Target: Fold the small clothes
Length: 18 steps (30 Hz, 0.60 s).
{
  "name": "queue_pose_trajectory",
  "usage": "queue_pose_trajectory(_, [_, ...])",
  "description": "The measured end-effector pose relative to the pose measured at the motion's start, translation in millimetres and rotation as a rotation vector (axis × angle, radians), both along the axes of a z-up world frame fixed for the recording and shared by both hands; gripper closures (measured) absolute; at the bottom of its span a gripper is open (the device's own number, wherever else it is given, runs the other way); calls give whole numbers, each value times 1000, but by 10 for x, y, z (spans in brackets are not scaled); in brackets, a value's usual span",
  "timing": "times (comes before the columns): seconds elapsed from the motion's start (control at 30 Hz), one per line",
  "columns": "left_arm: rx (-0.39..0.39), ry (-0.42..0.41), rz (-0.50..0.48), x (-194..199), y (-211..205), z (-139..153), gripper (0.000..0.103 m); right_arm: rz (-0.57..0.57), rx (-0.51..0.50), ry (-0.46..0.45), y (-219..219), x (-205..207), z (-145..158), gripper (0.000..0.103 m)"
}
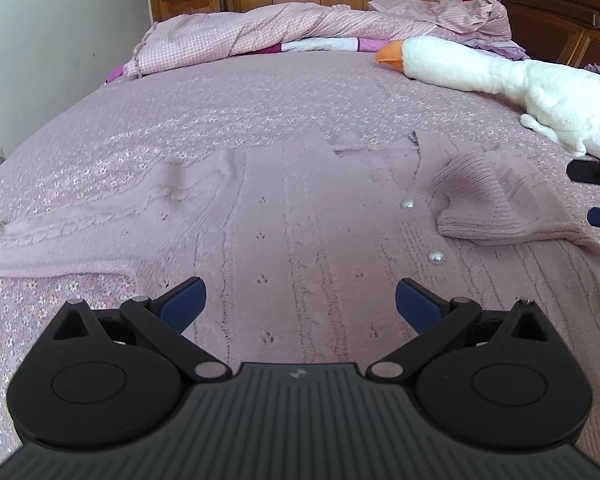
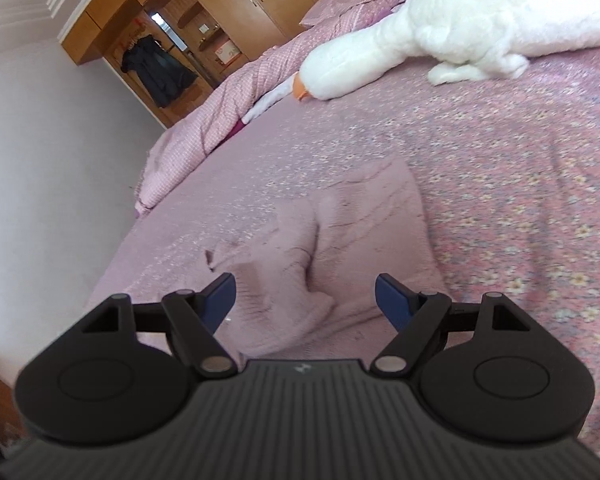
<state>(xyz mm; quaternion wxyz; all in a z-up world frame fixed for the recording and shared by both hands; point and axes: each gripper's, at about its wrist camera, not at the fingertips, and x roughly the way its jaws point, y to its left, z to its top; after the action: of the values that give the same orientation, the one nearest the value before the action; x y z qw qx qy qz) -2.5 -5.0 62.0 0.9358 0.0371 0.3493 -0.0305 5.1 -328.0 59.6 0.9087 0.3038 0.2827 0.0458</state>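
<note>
Left gripper (image 1: pixel 298 300): jaws wide apart, empty, over the cardigan (image 1: pixel 300 216) at frame centre.
Right gripper (image 2: pixel 305 300): spread wide, empty, above the folded sleeve (image 2: pixel 300 280).
Left view only: pearl buttons (image 1: pixel 407 204), outstretched sleeve (image 1: pixel 80 220) at left.
Right view only: dark coat (image 2: pixel 160 72), upper left.

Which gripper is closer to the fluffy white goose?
Right. The right gripper hovers open over the folded sleeve on the goose side; the left gripper hovers over the cardigan's middle, farther away.
</note>
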Motion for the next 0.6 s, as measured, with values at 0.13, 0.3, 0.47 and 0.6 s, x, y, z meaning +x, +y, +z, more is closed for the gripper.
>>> queue_pose_trajectory(0.13, [4, -2, -18, 35, -73, 29, 0, -20, -40, 10, -6, -63, -4, 23])
queue_pose_trajectory(0.3, [9, 1, -47, 90, -178, 44, 0, -43, -62, 9, -25, -88, -33, 23])
queue_pose_trajectory(0.47, [25, -3, -86, 163, -333, 39, 0, -60, -85, 6, -34, -103, -43, 23])
queue_pose_trajectory(0.6, [29, 3, -121, 250, -477, 7, 0, -65, -124, 1, -23, -98, -51, 23])
